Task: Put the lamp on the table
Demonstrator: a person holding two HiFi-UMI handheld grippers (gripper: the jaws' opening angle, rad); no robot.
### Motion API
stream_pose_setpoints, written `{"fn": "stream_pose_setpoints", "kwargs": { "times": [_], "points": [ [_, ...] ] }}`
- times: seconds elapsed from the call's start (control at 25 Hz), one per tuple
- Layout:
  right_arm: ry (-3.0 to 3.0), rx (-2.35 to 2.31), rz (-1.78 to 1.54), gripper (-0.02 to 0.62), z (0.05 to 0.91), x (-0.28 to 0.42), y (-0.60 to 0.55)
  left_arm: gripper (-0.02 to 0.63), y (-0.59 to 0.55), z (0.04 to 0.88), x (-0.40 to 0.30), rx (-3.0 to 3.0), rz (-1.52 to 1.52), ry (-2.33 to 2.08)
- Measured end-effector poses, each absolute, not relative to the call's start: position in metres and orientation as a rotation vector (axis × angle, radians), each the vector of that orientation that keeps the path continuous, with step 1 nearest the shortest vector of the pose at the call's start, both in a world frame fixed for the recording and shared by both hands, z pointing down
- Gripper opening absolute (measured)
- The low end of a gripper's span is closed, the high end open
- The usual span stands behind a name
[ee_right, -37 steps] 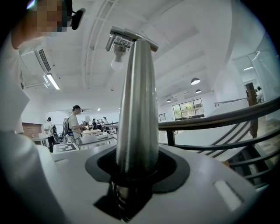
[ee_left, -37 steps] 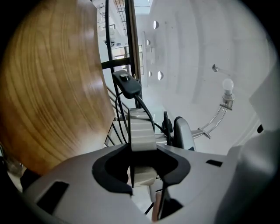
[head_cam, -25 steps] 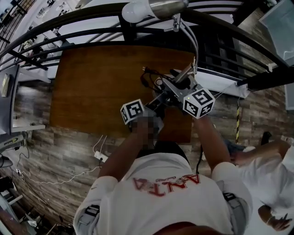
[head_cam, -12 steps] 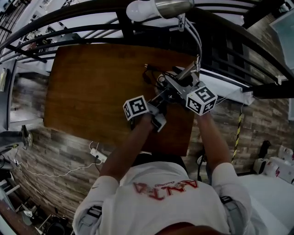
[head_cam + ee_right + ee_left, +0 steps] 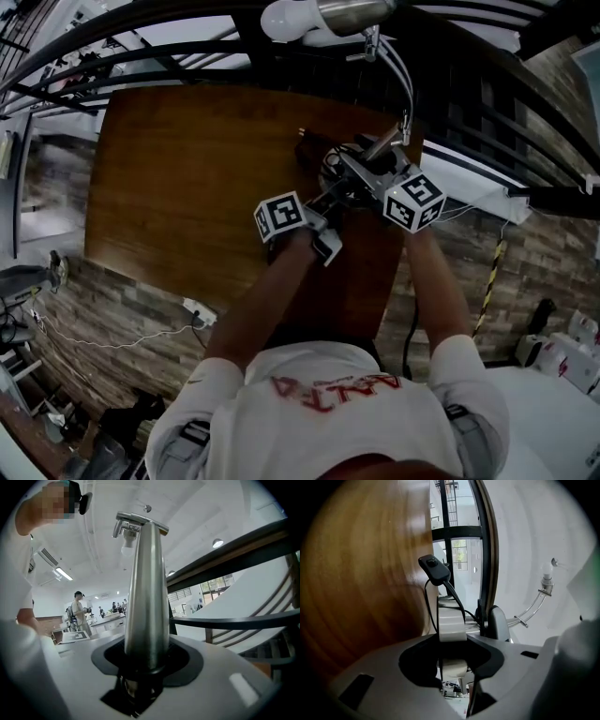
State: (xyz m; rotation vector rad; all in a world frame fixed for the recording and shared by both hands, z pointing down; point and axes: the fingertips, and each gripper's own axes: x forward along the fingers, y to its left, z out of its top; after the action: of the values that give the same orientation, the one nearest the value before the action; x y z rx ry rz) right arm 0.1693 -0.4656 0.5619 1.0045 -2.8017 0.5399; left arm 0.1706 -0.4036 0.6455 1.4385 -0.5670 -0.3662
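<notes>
The lamp has a white bulb (image 5: 289, 17), a curved metal arm (image 5: 405, 82) and a tapered metal stem (image 5: 146, 588) on a pale round base (image 5: 452, 624). It is over the far right part of the brown wooden table (image 5: 187, 169). My left gripper (image 5: 328, 194) is shut on the edge of the base (image 5: 339, 167), and its jaws (image 5: 452, 641) clamp the rim. The black cord with its switch (image 5: 434, 569) hangs off the base. My right gripper (image 5: 367, 167) is shut on the stem, which stands up between its jaws (image 5: 143, 667). Whether the base touches the table is hidden.
A dark curved railing (image 5: 187, 23) runs just behind the table's far edge, close to the lamp's bulb. A power strip with white cable (image 5: 197, 311) lies on the plank floor left of the person. Other people stand far off at a counter (image 5: 77, 616).
Both grippers keep their hold on the lamp and have barely moved over the table. The head view has shifted, and the person at the lower right has dropped out of view.
</notes>
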Motion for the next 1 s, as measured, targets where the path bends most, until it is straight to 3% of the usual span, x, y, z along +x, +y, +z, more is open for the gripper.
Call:
{"fn": "stream_pose_setpoints", "kwargs": {
  "times": [1.0],
  "points": [
    [-2.800,0.987,0.567,0.193,0.580,0.174,-0.477,0.141,-0.412,0.663,0.176,1.380,-0.401,-0.638]
  ]
}}
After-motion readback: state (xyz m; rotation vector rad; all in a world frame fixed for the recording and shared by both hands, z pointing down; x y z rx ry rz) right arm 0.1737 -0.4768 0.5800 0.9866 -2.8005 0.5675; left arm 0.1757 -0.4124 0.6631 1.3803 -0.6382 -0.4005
